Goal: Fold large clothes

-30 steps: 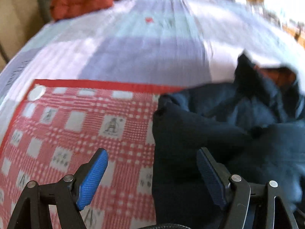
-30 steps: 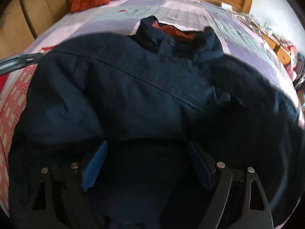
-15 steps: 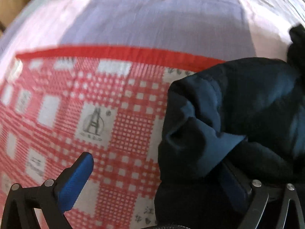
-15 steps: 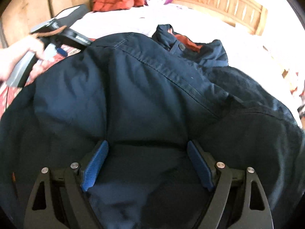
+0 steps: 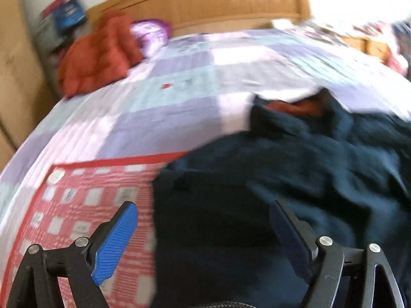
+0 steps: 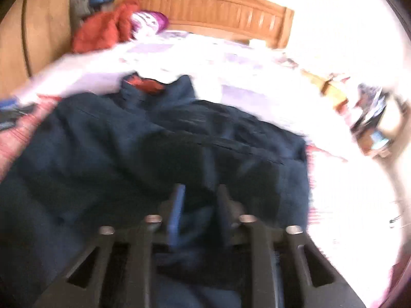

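jacket [image 5: 295,179], navy, sprawls lower right in the left wrist view; left gripper [image 5: 205,233] gapes wide at its near hem, over the red checked mat [image 5: 84,205]. right wrist view: jacket fills the centre, collar [image 6: 154,87] pointing up-frame toward the headboard [image 6: 213,2]; right gripper [image 6: 199,205] is narrowed onto a fold, clearly the nearer one.

Left gripper [image 5: 203,233] spread wide, right gripper [image 6: 199,205] apparently nearly closed, though blurred

I saw a bed [image 5: 179,107] with lilac patchwork quilt | wooden headboard [image 5: 231,2] behind | wood cabinet [image 6: 46,33] at left | glaring light from right, frames blurred.
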Tool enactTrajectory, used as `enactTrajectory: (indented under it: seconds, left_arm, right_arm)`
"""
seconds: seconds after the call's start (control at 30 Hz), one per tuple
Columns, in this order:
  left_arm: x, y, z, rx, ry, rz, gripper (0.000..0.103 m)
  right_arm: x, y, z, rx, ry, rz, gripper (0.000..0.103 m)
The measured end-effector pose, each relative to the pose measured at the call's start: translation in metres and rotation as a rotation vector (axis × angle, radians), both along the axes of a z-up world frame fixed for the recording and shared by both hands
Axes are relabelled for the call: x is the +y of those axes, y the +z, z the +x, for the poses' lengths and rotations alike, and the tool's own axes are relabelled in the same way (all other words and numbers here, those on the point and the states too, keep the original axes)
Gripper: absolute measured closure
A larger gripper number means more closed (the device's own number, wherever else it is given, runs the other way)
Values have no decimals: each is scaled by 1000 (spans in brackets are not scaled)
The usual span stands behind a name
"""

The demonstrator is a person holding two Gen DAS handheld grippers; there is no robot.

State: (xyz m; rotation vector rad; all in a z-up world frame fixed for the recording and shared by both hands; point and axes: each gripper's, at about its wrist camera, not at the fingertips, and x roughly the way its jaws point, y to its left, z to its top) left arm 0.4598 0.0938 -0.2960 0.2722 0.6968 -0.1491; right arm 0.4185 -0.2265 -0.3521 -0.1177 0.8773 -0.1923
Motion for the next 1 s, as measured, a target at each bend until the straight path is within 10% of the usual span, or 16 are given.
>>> enactTrajectory:
  seconds: [0.23, 0.47, 0.63, 0.7, 0.77, 1.0]
  left_arm:
    - [12, -67, 50, 280, 95, -138, 0]
    - [-3, -38, 26, 205, 48, -49, 5]
    - [-29, 5, -5, 67, -26, -69, 4]
    - [-48, 11, -1, 71, -50, -89, 4]
    - [-64, 8, 7, 86, -62, -99, 4]
    - [-55, -53, 51, 264, 41, -60, 0]
  right_arm:
    - [-47, -46, 25, 98, -36, 150, 61]
    - [-53, -39, 23, 118, -51, 180, 72]
    - [-1, 11, -2, -45, -5, 58, 57]
    - [27, 25, -2, -106, 30, 25, 27]
    - [54, 34, 10, -146, 76, 48, 20]
    - [49, -13, 74, 70, 16, 35, 22]
